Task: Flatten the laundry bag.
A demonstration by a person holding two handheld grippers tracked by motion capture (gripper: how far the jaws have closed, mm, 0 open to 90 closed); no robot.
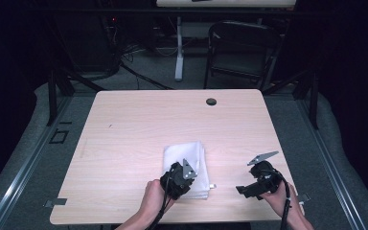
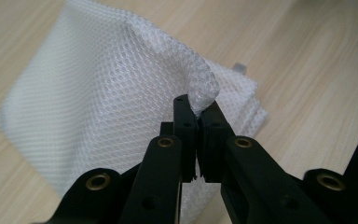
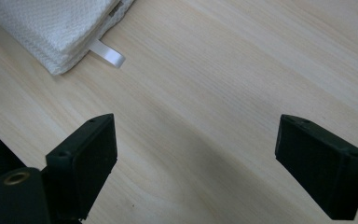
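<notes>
Looking at the high view first: folded white mesh cloth (image 1: 184, 165) sits on the wooden table (image 1: 139, 129), near the front edge, a bit right of centre. My left gripper (image 1: 181, 178) is on the cloth's near edge; right gripper (image 1: 255, 184) hangs off to the right, well apart from the cloth, over bare table. Cloth's long axis runs front-to-back, leaning slightly right at the far end. My read: left does the lifting, right waits clear so it doesn't pin the stack.

Left gripper view: jaws together, clamped on a pinched-up fold of the top mesh layer (image 2: 200, 88). That fold rises off the stack in a ridge toward the jaws; the rest of the cloth (image 2: 88, 98) lies flat. Probably grabbed at the corner to peel one layer open, not drag the whole pile.

Right gripper view: jaws wide apart, nothing between them, just wood grain below. Cloth corner (image 3: 51, 28) at top left, layers stacked, with a small white tag (image 3: 107, 52) sticking out of the edge onto the table, pointing toward my right gripper. Looks staged to take the opposite corner.
</notes>
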